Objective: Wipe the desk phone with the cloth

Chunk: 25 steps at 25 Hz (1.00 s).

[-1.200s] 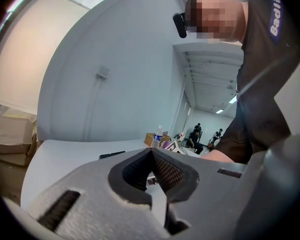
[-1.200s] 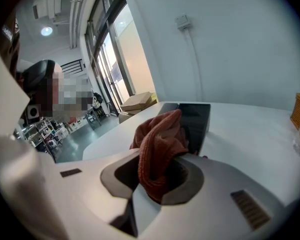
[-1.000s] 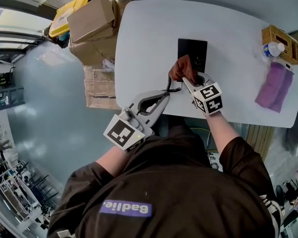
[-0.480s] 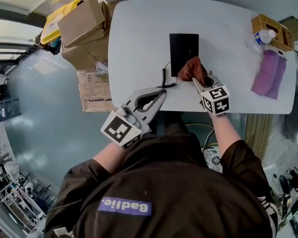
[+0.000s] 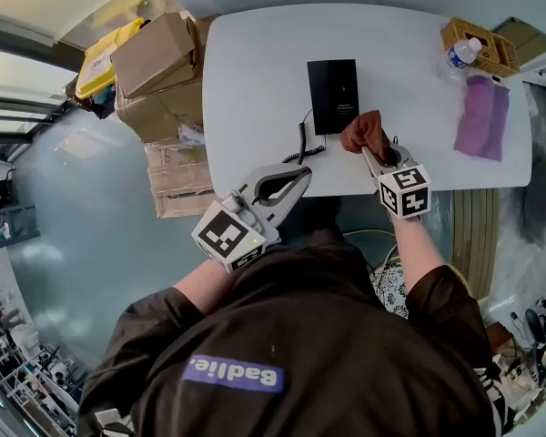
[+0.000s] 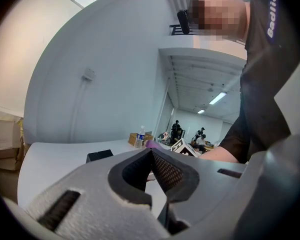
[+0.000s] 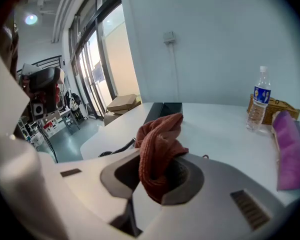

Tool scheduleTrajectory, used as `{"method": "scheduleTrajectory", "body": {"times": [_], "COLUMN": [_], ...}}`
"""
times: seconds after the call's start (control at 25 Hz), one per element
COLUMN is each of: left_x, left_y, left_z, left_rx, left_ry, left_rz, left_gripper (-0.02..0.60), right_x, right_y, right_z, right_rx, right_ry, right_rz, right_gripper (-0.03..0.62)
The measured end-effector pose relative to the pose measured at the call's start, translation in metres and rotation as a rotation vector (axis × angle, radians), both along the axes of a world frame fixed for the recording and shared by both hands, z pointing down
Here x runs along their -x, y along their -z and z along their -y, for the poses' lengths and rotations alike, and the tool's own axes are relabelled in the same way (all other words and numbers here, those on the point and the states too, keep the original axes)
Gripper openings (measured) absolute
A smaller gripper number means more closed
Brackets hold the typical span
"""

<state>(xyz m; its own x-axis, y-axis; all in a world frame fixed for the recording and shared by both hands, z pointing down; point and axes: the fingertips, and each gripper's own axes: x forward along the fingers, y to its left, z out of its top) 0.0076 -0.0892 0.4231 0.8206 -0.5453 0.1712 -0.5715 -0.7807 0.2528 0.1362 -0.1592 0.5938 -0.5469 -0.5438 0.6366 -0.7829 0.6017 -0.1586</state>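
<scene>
The black desk phone (image 5: 333, 96) lies flat on the white table (image 5: 255, 80), and its coiled cord (image 5: 302, 144) runs off its near left corner. My right gripper (image 5: 371, 153) is shut on a rust-red cloth (image 5: 365, 133), which hangs just off the phone's near right corner. In the right gripper view the cloth (image 7: 160, 139) bunches out of the jaws, with the phone (image 7: 162, 111) and the cord (image 7: 117, 149) behind it. My left gripper (image 5: 291, 182) is shut with nothing in it and hovers at the table's front edge. The left gripper view shows the phone (image 6: 99, 155) far off.
Cardboard boxes (image 5: 159, 53) are stacked against the table's left side. At the far right corner a wicker basket (image 5: 478, 48) stands with a water bottle (image 5: 461, 53). A purple cloth (image 5: 482, 116) lies beside them. People stand in the distant room (image 6: 182, 131).
My right gripper has dragged the cloth from the phone's near left corner across its near end to just off its right corner. The left gripper has hardly moved.
</scene>
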Motion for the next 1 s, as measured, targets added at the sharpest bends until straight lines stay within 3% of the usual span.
{"method": "scheduleTrajectory", "body": {"times": [0.48,0.72,1.0], "left_x": [0.07,0.086,0.079], "left_y": [0.027,0.043,0.055], "left_z": [-0.092,-0.122,-0.133], "left_rx": [-0.084,-0.088,-0.102], "left_ry": [-0.15,-0.155,-0.128], "left_rz": [0.004,-0.024,-0.018], "left_gripper": [0.015,0.015,0.015], "right_x": [0.083,0.114,0.123], "right_y": [0.091,0.14,0.183], "right_z": [-0.121,-0.171,-0.2], "right_rx": [-0.119,-0.15,-0.165], "right_ry": [-0.082,-0.079,-0.028], "right_rz": [0.047,0.125,0.249], "right_gripper": [0.095,0.095,0.095]}}
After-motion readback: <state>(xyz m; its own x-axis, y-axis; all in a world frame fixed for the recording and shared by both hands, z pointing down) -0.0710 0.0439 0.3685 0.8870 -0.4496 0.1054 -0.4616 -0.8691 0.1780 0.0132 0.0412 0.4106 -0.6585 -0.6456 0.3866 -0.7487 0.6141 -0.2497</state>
